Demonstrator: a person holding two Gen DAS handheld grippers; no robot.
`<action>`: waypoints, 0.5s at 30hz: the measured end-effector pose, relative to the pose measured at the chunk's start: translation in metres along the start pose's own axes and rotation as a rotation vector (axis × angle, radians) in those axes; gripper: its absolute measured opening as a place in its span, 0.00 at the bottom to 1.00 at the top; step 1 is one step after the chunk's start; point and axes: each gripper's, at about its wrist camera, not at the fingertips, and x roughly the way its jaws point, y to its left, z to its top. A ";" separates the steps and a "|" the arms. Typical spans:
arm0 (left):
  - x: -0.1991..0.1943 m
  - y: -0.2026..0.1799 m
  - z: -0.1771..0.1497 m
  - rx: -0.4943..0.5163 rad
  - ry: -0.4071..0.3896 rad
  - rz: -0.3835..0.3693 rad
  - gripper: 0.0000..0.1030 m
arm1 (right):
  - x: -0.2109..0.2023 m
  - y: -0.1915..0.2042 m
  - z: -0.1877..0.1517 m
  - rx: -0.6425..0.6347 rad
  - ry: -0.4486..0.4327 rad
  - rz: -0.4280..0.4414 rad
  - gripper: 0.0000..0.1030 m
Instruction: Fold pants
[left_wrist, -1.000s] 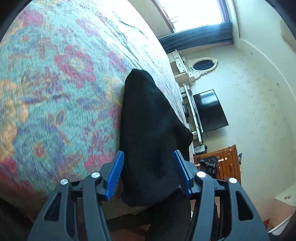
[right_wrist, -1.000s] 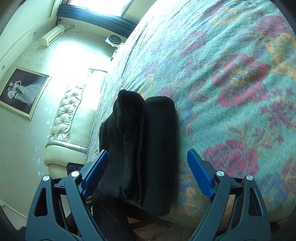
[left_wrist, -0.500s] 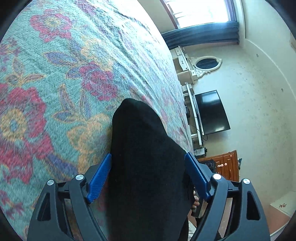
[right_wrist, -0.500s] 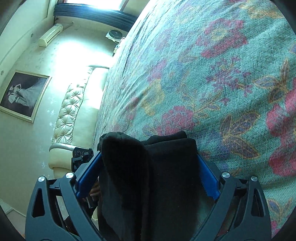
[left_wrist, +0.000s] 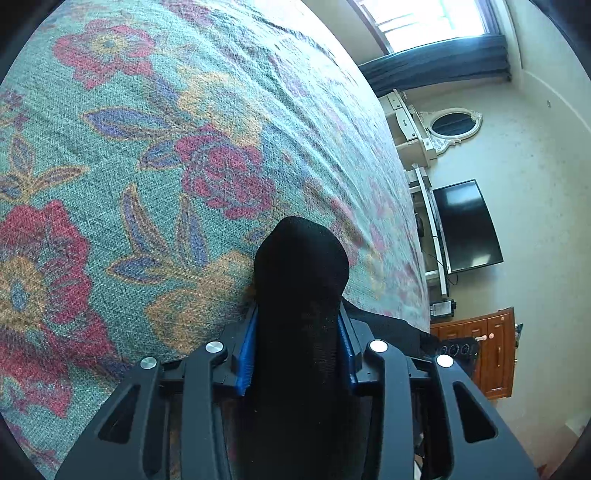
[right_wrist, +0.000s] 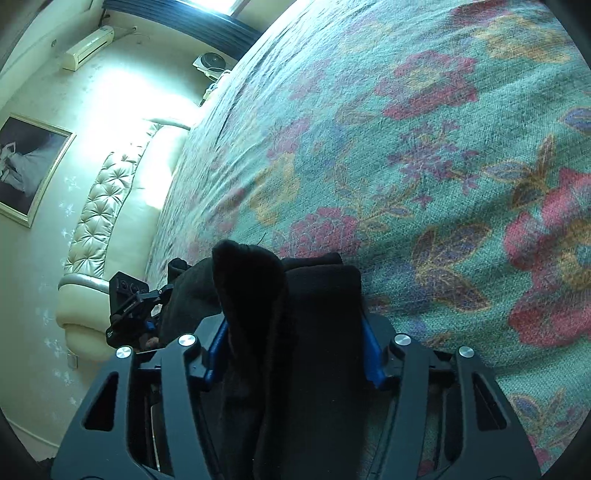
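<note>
The black pants (left_wrist: 301, 280) lie bunched at the near edge of the floral bedspread (left_wrist: 147, 147). My left gripper (left_wrist: 297, 343) is shut on a thick fold of them; the fabric bulges out past the blue pads (left_wrist: 246, 354). In the right wrist view the pants (right_wrist: 288, 295) show as two stacked folds, and my right gripper (right_wrist: 291, 350) is shut on them, with blue pads (right_wrist: 371, 354) pressed against both sides. The left gripper (right_wrist: 129, 310) shows at the left there, beside the same cloth.
The bedspread (right_wrist: 443, 166) stretches far ahead of both grippers. A tufted cream headboard (right_wrist: 103, 214) stands at the left of the right wrist view. A TV (left_wrist: 467, 225), a white dresser (left_wrist: 413, 129) and a wooden cabinet (left_wrist: 487, 354) stand beyond the bed's right edge.
Both grippers moved forward over the pants' near end and closed on it; a second ago both were open, straddling the cloth.
</note>
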 end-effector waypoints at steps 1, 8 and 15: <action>0.000 -0.002 -0.002 0.017 -0.008 0.010 0.31 | 0.000 0.003 -0.001 -0.011 -0.010 -0.011 0.48; -0.004 -0.009 -0.006 0.032 -0.053 0.002 0.26 | -0.003 0.032 -0.009 -0.131 -0.075 -0.110 0.38; -0.017 -0.006 -0.005 0.033 -0.081 0.010 0.26 | 0.001 0.063 -0.010 -0.231 -0.109 -0.205 0.35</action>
